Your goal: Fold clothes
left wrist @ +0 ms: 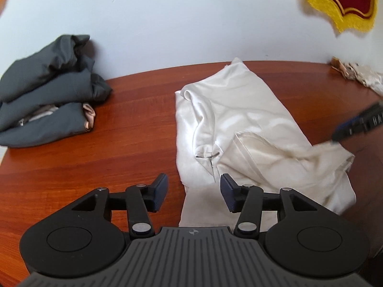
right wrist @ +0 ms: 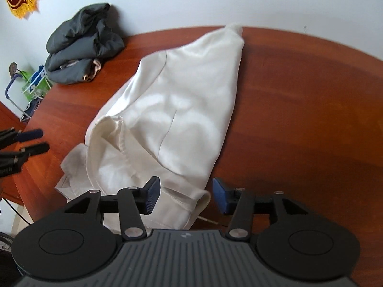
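Observation:
A cream-white garment (left wrist: 244,124) lies crumpled and partly folded on the brown wooden table (left wrist: 124,119); it also shows in the right wrist view (right wrist: 182,110). My left gripper (left wrist: 194,192) is open and empty, just above the garment's near left edge. My right gripper (right wrist: 184,195) is open, with the garment's near hem corner lying between its fingers, not pinched. The right gripper shows blurred at the right edge of the left wrist view (left wrist: 359,124). The left gripper shows at the left edge of the right wrist view (right wrist: 31,141).
A stack of folded dark grey clothes (left wrist: 47,95) sits at the table's far left by the white wall, also in the right wrist view (right wrist: 81,45). A beige crumpled cloth (left wrist: 359,74) lies far right. A red and gold pennant (left wrist: 342,0) hangs on the wall. A rack (right wrist: 28,88) stands beyond the table edge.

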A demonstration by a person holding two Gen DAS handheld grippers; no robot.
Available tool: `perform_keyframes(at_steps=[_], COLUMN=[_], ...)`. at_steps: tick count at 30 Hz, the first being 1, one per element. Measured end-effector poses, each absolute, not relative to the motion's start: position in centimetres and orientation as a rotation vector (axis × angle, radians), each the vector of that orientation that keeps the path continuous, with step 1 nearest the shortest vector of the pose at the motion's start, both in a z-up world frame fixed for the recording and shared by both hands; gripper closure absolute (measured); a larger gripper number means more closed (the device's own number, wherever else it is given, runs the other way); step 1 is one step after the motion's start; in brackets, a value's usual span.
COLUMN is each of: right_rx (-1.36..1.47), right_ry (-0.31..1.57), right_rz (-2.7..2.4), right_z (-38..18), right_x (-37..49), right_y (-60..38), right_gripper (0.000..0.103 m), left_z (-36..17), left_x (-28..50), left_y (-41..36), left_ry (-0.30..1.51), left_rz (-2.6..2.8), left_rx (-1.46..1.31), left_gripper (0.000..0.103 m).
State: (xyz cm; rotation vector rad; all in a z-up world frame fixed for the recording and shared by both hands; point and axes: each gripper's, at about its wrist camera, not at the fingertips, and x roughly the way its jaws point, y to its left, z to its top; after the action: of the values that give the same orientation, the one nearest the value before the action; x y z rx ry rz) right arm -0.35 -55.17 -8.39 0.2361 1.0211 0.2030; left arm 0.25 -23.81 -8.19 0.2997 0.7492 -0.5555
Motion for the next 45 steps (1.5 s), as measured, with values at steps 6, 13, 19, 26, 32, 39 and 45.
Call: perform_keyframes(at_steps=[6, 13, 19, 26, 32, 39, 45], right_rx=[0.138, 0.073, 0.062, 0.085, 0.077, 0.062, 0.084], right_ry=[1.029, 1.069, 1.108, 1.108, 1.106, 1.103, 1.106], right_rz=[0.199, 0.236, 0.243, 0.236, 0.239, 0.242, 0.241], right_z=[-7.1, -8.1, -10.3, -12.1, -13.0, -13.7, -13.8], right_x=[-2.2, -5.5, -7.8, -9.4, -9.2, -8.4, -8.2], right_y=[-54.6, -52.7, -50.7, -49.0, -47.8, -46.9, -47.3], right_gripper=[0.043, 0.038, 0.038, 0.038, 0.04, 0.048, 0.063], left_z=[-8.9, -11.2, -13.3, -14.7, -15.4, -16.1, -16.1], left_x=[-1.5, -3.5, -3.8, -3.5, -2.8, -2.0, -2.2], left_y=[-24.1, -23.9, -24.0, -24.0, -24.2, -25.1, -25.0], left_ry=[0.778, 0.837, 0.884, 0.906, 0.92, 0.931, 0.924], left_rz=[-0.643, -0.741, -0.751, -0.752, -0.746, -0.755, -0.771], left_rx=[0.369, 0.442, 0.451, 0.45, 0.45, 0.436, 0.416], left_gripper=[0.051, 0.049, 0.05, 0.052, 0.052, 0.051, 0.068])
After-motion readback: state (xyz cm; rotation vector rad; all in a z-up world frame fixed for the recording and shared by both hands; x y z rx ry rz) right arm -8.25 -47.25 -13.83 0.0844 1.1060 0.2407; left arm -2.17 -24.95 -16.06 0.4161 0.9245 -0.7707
